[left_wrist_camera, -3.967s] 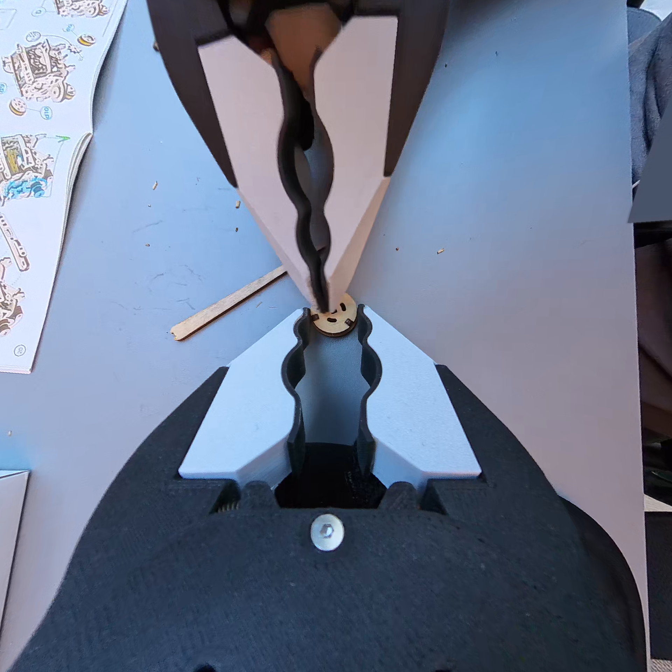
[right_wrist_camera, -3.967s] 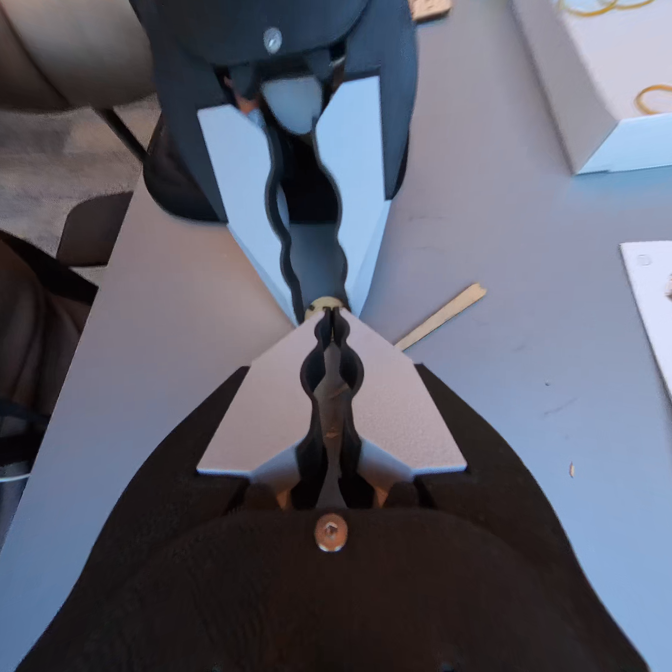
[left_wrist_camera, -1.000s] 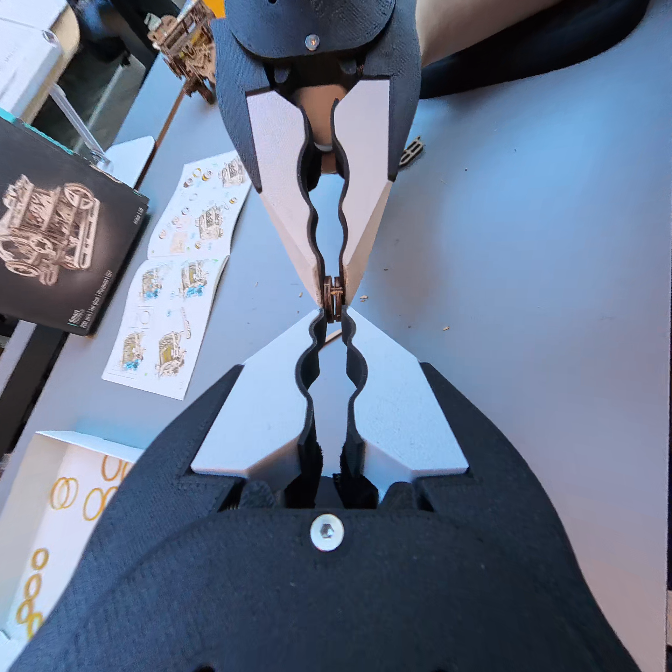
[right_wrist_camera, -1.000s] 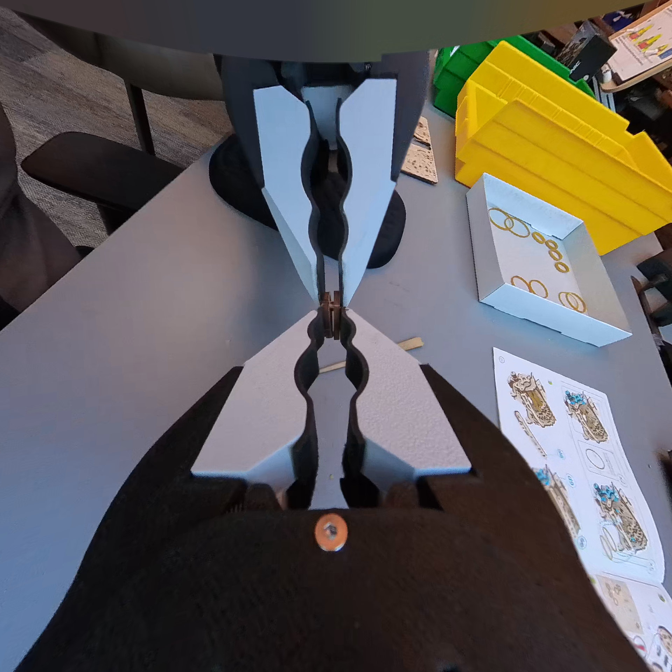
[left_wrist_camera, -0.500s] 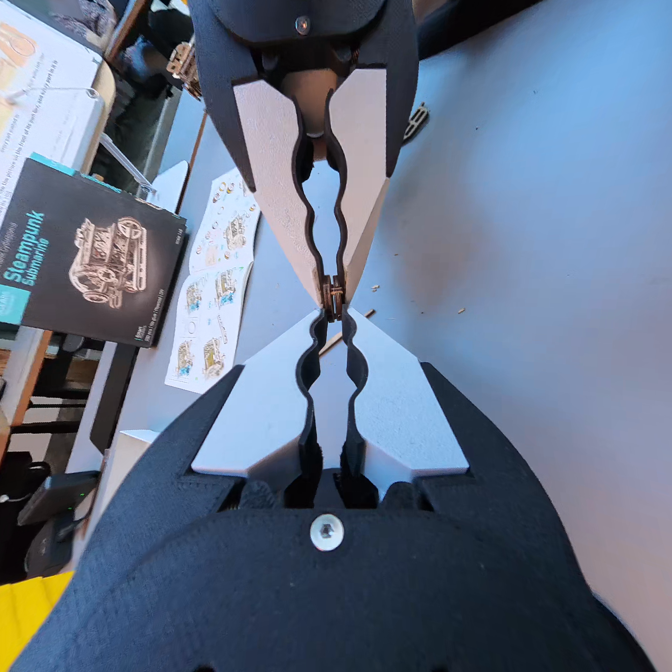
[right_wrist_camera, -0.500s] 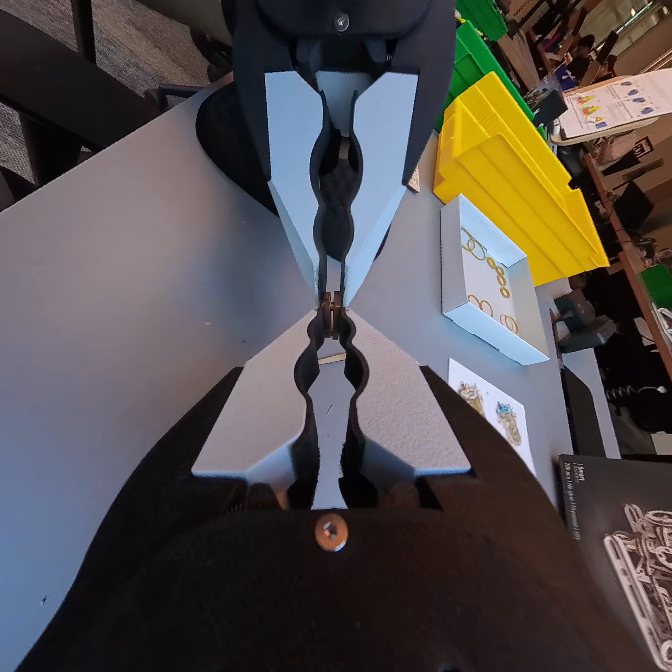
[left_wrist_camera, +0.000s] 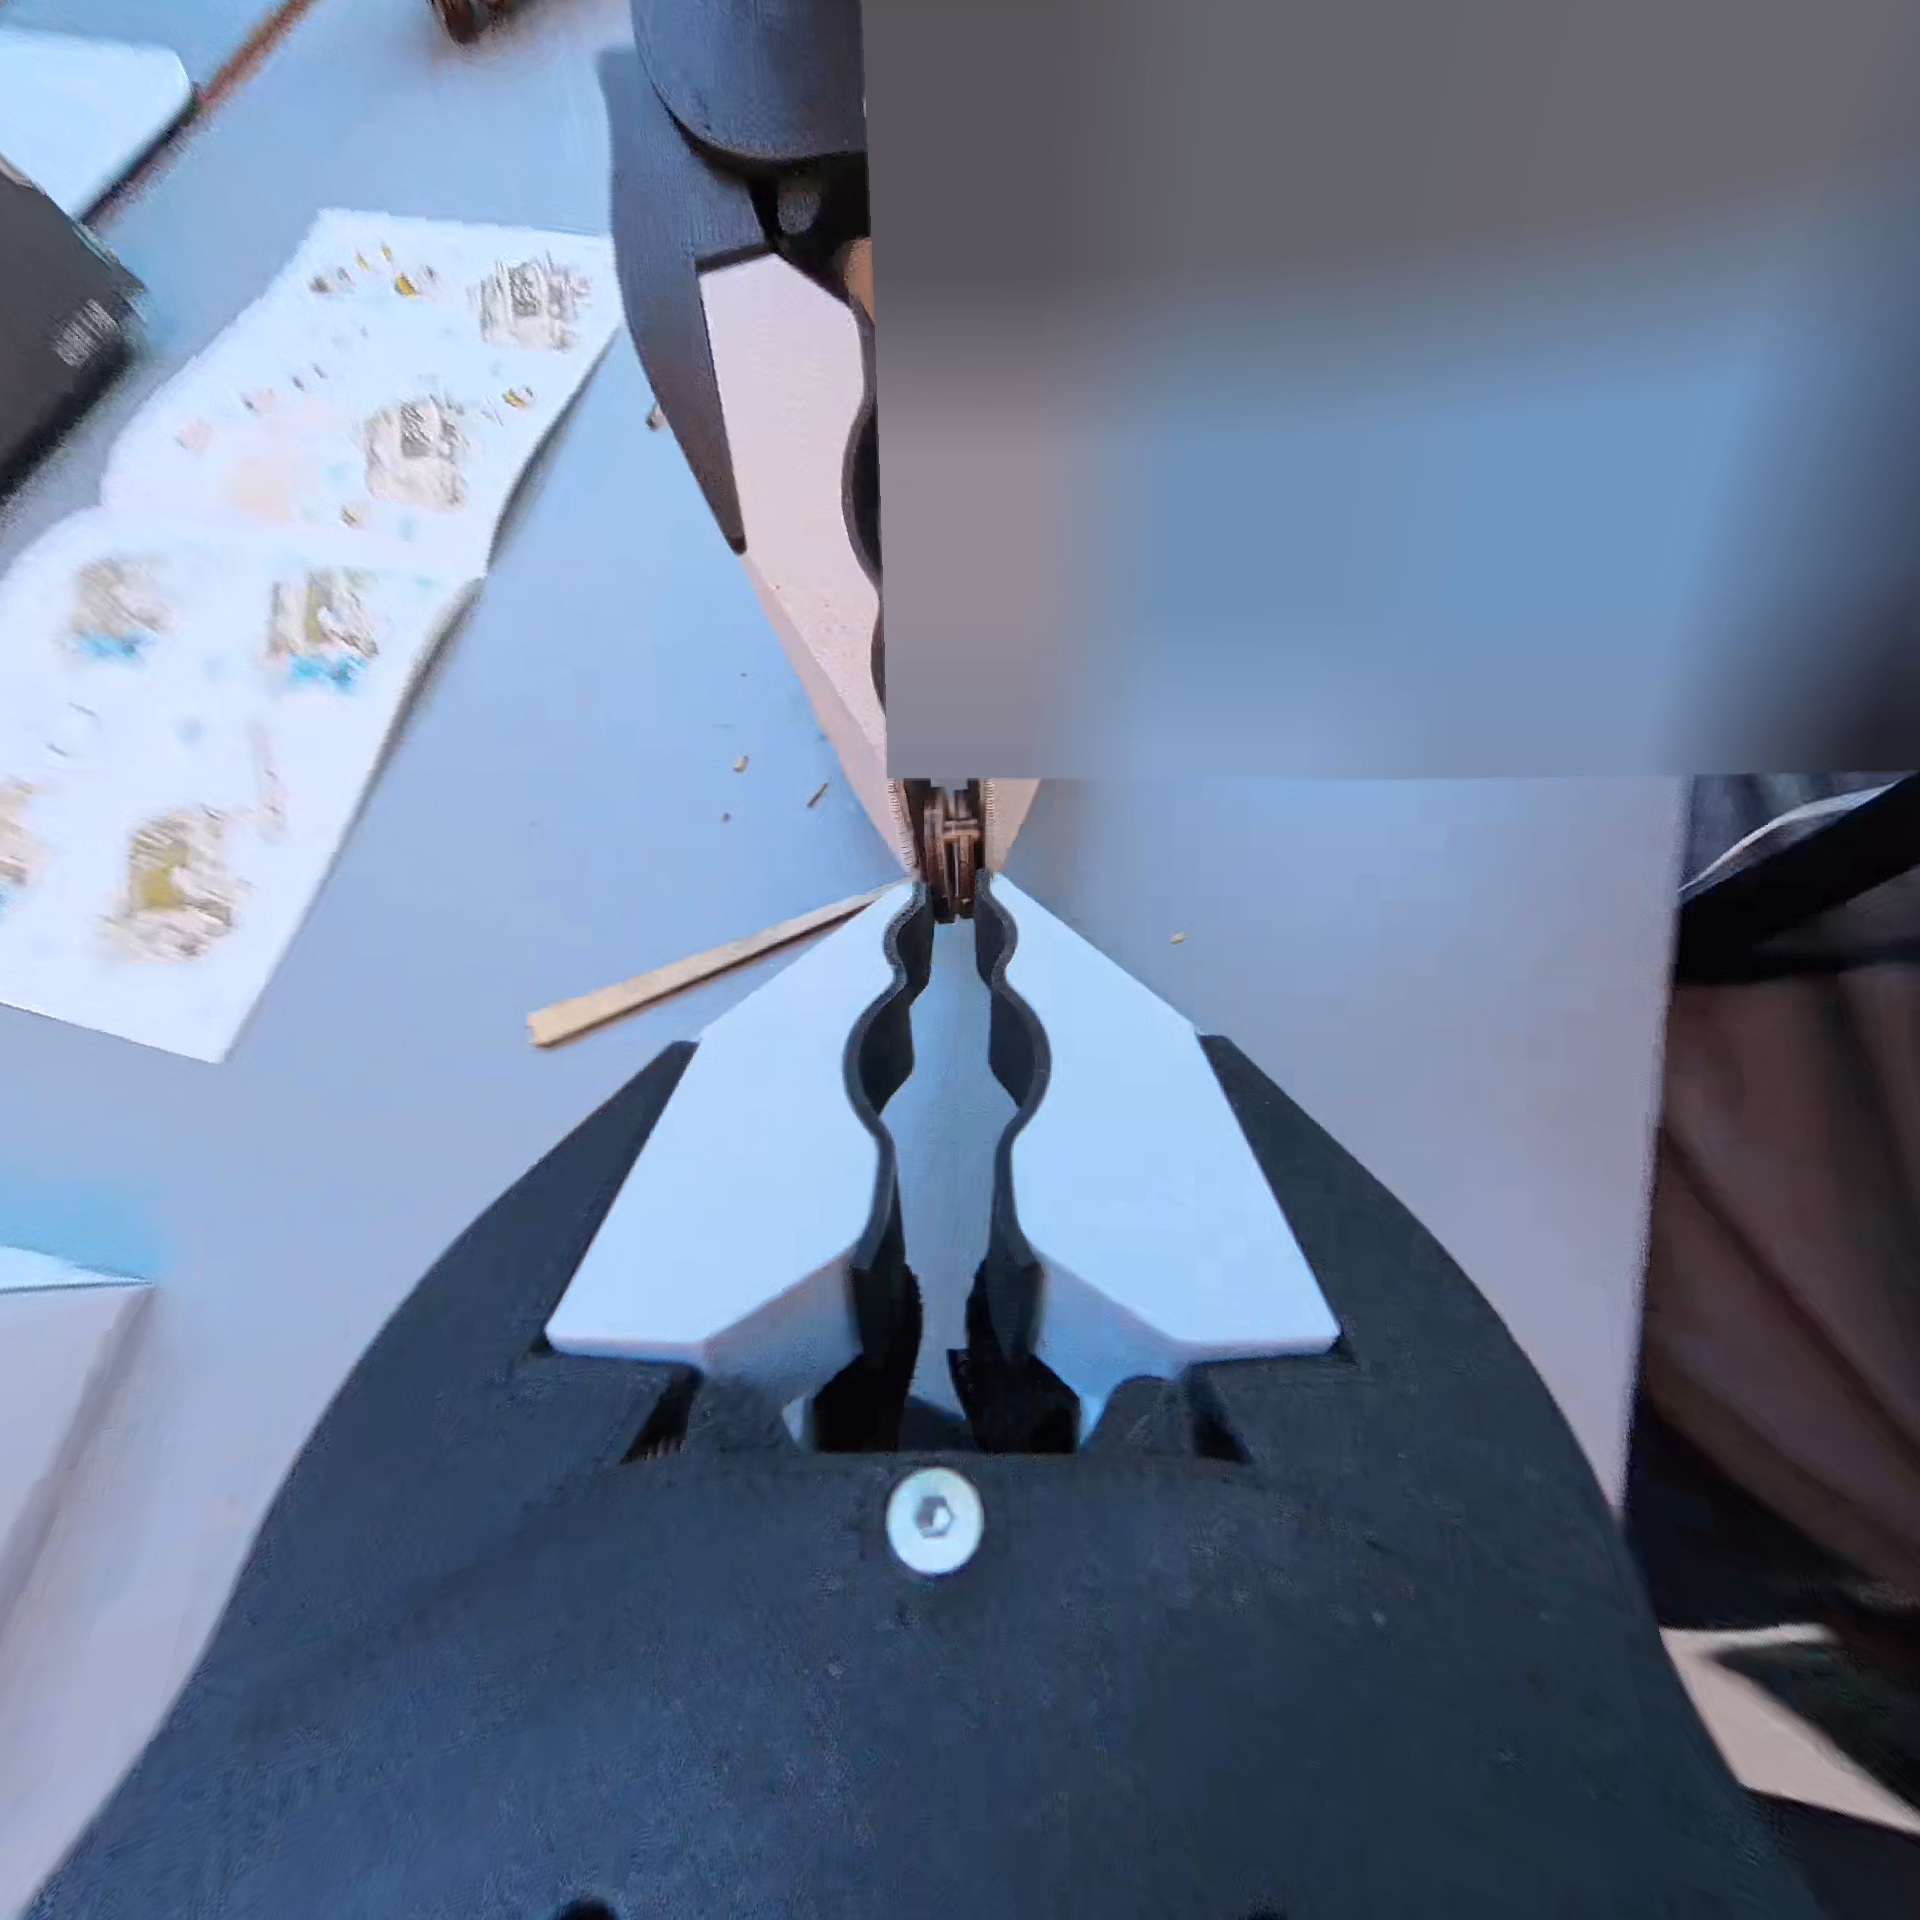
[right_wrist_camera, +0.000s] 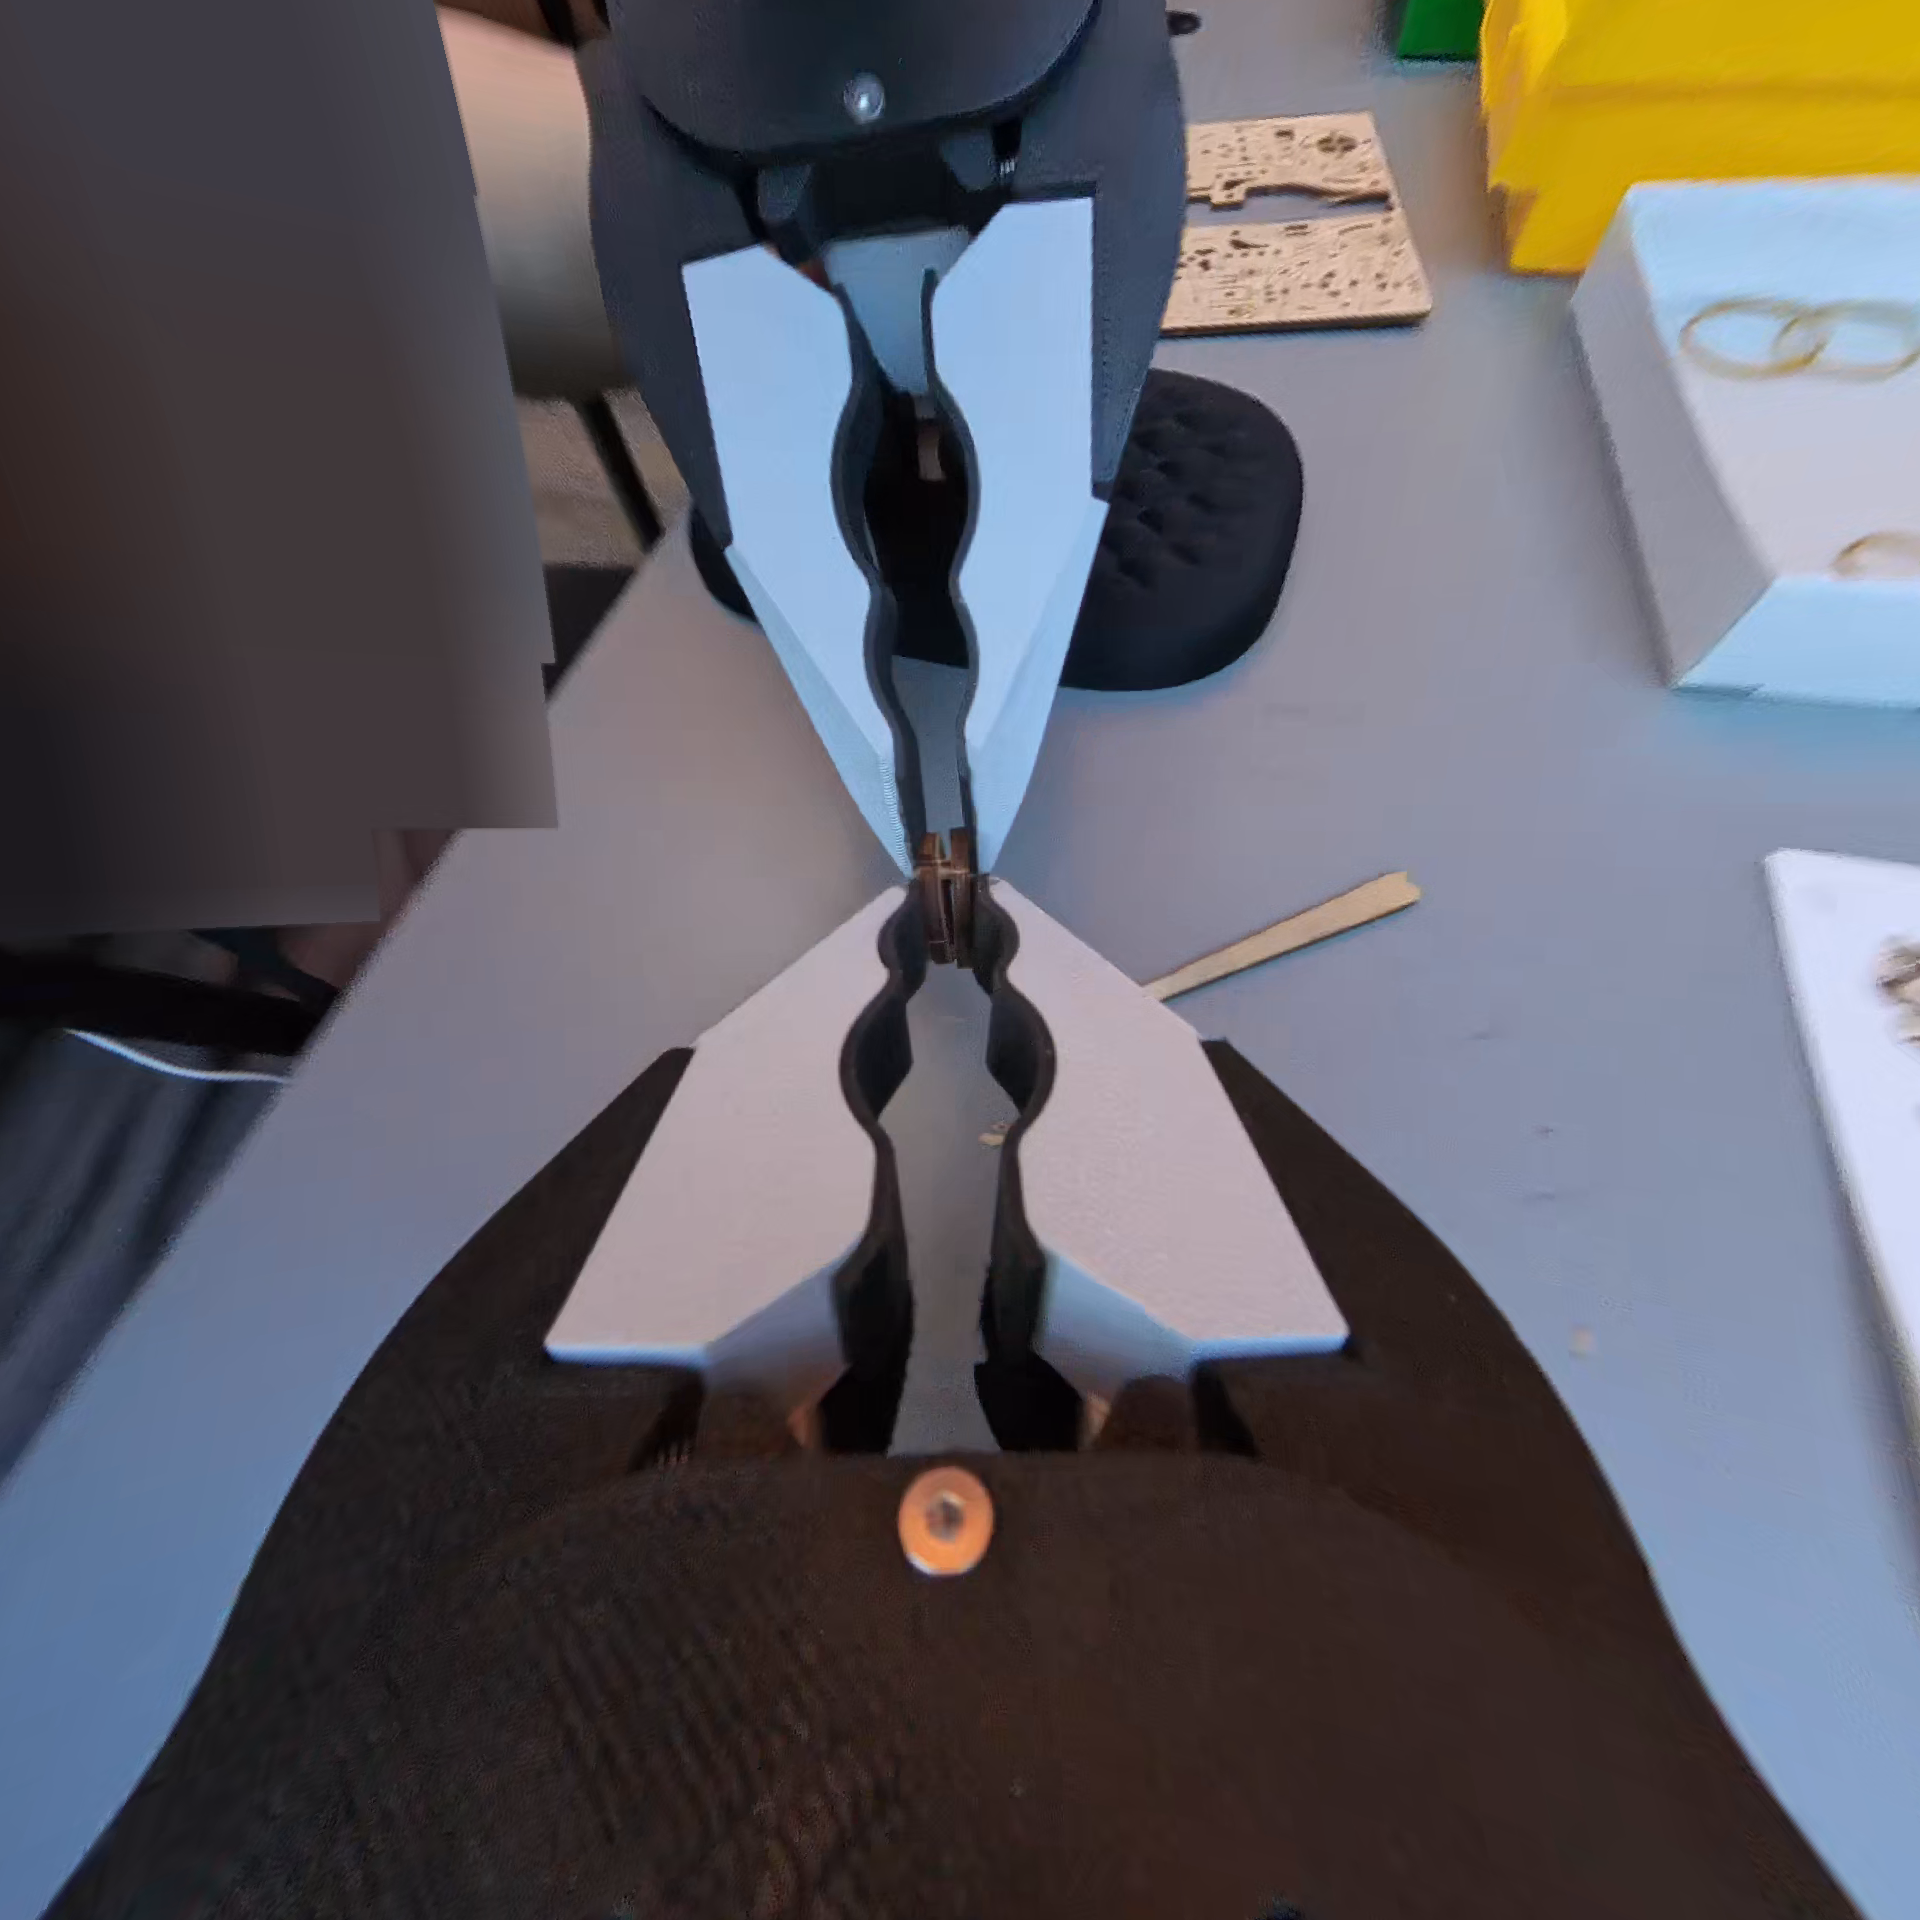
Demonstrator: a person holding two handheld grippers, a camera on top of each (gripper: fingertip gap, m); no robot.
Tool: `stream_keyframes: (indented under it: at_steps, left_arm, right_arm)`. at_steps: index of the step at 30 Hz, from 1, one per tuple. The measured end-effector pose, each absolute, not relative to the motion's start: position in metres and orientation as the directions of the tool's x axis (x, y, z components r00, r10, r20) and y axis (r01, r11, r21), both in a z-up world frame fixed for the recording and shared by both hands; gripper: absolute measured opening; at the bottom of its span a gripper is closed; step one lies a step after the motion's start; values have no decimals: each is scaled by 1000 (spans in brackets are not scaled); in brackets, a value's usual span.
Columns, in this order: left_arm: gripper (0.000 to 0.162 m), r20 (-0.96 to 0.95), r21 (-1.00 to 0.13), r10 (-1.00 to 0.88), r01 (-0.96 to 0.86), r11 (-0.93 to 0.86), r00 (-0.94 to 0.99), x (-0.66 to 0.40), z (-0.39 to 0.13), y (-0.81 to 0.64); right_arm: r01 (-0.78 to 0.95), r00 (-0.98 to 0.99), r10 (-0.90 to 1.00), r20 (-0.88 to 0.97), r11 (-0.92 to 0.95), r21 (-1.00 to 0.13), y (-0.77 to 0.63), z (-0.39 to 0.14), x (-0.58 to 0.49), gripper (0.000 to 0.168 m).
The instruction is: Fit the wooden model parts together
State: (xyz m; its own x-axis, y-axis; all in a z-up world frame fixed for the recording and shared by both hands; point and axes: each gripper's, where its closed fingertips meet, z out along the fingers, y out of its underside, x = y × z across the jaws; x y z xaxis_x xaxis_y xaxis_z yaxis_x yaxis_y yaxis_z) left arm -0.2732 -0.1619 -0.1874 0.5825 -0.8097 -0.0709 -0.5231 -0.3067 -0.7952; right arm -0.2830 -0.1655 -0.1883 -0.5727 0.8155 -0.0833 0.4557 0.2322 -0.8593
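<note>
Left hand-held gripper [left_wrist_camera: 948, 902] and right hand-held gripper [right_wrist_camera: 943, 940] are held tip to tip above the grey table [right_wrist_camera: 1455, 1039], both narrowed to a thin gap. A small stack of wooden model parts [right_wrist_camera: 943, 896] is pinched edge-on between the two sets of tips; seen also in left wrist view [left_wrist_camera: 951, 857]. Left gripper is clamped on the far portion of the stack as seen from the right wrist view, right gripper on the near portion. Whether the pcs are fully seated in one another cannot be told; layers are seen pressed close together.

On the table, right wrist view: a thin wooden stick [right_wrist_camera: 1288, 935] is laid flat just right of the tips, apart from them. A black padded rest [right_wrist_camera: 1184, 540] is seen beyond the left gripper. Laser-cut wooden sheets [right_wrist_camera: 1299, 223] are laid far right of centre, w/ yellow bins [right_wrist_camera: 1704, 114] further right. A white box tray [right_wrist_camera: 1766, 478] w/ gold-coloured rings [right_wrist_camera: 1808, 335] is set near the bins. A corner of an instruction sheet [right_wrist_camera: 1849, 1039] is seen at the right edge.

Left wrist view: same sheet [left_wrist_camera: 270, 603] is spread to the left, blurred; a black box [left_wrist_camera: 52, 322] at far left; small wood crumbs [left_wrist_camera: 740, 764] are scattered nr the tips.
</note>
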Motion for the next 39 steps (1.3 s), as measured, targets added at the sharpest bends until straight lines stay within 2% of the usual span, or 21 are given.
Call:
stream_keyframes:
  at_steps: [1,4,8,9,10,12,16,18,21,25,28,29,30,32,33,34,35,39]
  left_arm:
    - [6,32,-811,-813,-461,-361,581,-271,-185,-164]
    - [6,281,-788,-787,-336,-516,549,-267,-184,-171]
    - [10,426,-737,-750,-287,-612,506,-264,-191,-182]
    - [5,449,-725,-739,-279,-630,502,-263,-193,-184]
    - [0,461,-707,-724,-282,-649,512,-263,-196,-184]
    - [0,452,-687,-717,-306,-659,530,-261,-203,-185]
    - [16,447,-674,-730,-342,-655,517,-253,-203,-190]
    - [18,421,-675,-743,-368,-640,520,-249,-206,-190]
    - [21,341,-687,-770,-416,-596,540,-246,-210,-187]
    - [29,197,-704,-808,-493,-511,556,-242,-215,-183]
    - [33,139,-698,-814,-528,-484,564,-237,-219,-180]
    - [32,112,-691,-813,-543,-477,571,-236,-222,-177]
    - [31,80,-684,-816,-564,-463,573,-236,-225,-174]
    - [30,17,-679,-823,-597,-427,568,-233,-227,-169]
    - [29,-1,-676,-829,-611,-411,560,-231,-227,-168]
    - [28,-18,-674,-832,-621,-399,554,-229,-228,-167]
    - [27,-32,-674,-834,-629,-388,550,-227,-228,-166]
    - [24,-47,-682,-846,-636,-362,531,-219,-228,-156]
  right_arm:
    - [497,-573,796,-196,147,-856,-168,-187,-281,7]
    - [599,-545,724,-423,-18,-801,-177,-186,-276,6]
    - [708,-478,697,-535,-55,-704,-189,-200,-266,6]
    - [730,-453,697,-556,-68,-680,-191,-204,-264,6]
    - [761,-436,677,-593,-73,-644,-194,-207,-259,6]
    - [819,-368,682,-633,-85,-568,-192,-218,-252,6]
    - [899,-244,607,-757,-152,-411,-185,-222,-238,9]
    - [914,-215,595,-774,-156,-374,-180,-223,-231,10]
    - [861,-273,689,-672,-136,-489,-161,-216,-237,28]
    - [708,-378,783,-494,-100,-699,-143,-181,-243,24]
    - [441,-491,853,-176,69,-895,-148,-148,-242,22]
    - [372,-495,863,-102,104,-922,-152,-142,-241,21]
    - [365,-511,855,-90,120,-923,-159,-143,-237,19]
    - [478,-529,823,-209,85,-874,-170,-159,-227,19]
    - [520,-551,793,-261,81,-850,-176,-165,-222,0]
    - [547,-551,786,-280,86,-833,-178,-171,-219,0]
    - [558,-529,812,-245,116,-822,-175,-178,-220,0]
    - [485,-424,902,82,303,-820,-152,-189,-228,0]
